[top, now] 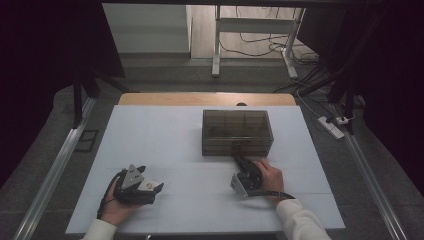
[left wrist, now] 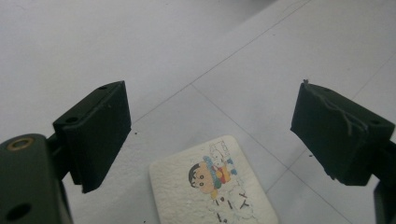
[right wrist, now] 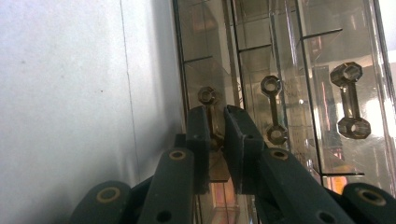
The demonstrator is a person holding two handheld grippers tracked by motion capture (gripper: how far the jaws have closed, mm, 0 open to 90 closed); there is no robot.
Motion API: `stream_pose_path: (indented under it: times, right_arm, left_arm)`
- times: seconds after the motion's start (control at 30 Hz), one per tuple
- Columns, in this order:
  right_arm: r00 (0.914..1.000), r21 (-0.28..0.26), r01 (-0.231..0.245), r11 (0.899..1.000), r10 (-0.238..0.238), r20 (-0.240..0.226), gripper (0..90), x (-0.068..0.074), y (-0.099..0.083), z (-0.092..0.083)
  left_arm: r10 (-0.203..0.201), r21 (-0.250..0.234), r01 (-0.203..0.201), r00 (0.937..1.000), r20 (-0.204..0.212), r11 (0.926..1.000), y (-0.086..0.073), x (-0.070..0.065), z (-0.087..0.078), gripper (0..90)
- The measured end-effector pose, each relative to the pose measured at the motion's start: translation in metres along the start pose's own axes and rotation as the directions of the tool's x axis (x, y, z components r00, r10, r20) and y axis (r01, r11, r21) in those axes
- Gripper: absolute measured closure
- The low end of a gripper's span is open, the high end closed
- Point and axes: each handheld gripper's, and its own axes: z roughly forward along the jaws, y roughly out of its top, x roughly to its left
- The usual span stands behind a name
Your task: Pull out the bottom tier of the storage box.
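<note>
A clear, smoky drawer box [top: 237, 132] stands on the white bench [top: 175, 135], toward its far middle, split by thin walls into compartments. Its near face carries dumbbell-shaped handles: in the right gripper view three show side by side, and the right tool [right wrist: 218, 135] is pinching the leftmost handle [right wrist: 208, 100], its jaws pressed against the bar from both sides. The middle handle [right wrist: 273, 109] and the far handle [right wrist: 350, 100] stand free. What the compartments hold cannot be made out through the tinted plastic. In the high view the right tool [top: 239, 161] meets the box's near edge. Well apart, at the bench's near left, the left tool [left wrist: 210, 135] is spread wide over a small white card [left wrist: 212, 189] with a cartoon figure, lying flat between the jaws and touching neither.
</note>
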Motion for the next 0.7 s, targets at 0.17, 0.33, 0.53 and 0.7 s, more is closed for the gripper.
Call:
stream_pose_path:
  times: [0.17, 0.33, 0.53, 0.7]
  right_arm:
    - [1.0, 0.002, 0.009, 1.0, -0.009, 0.0, 79.7, 0.0007, 0.0005, -0.0022]
    - [0.9999, -0.001, 0.01, 1.0, -0.01, 0.001, 79.7, 0.0013, 0.0007, -0.003]
    - [0.9999, -0.004, 0.013, 1.0, -0.013, -0.001, 79.7, 0.0015, 0.0019, -0.0057]
    - [0.9998, -0.016, 0.021, 1.0, -0.021, -0.002, 79.8, 0.0024, 0.0034, -0.0087]
  left_arm:
    - [-0.002, -0.001, 0.002, 1.0, -0.001, 1.0, -0.0001, 0.0002, -0.0001, 12.1]
    - [-0.002, -0.002, 0.002, 1.0, 0.0, 1.0, -0.0001, 0.0001, -0.0001, 12.0]
    - [-0.001, -0.001, 0.001, 1.0, -0.001, 1.0, -0.0001, 0.0001, -0.0001, 12.0]
    - [-0.003, -0.002, 0.003, 1.0, -0.001, 1.0, -0.0002, 0.0003, -0.0004, 12.0]
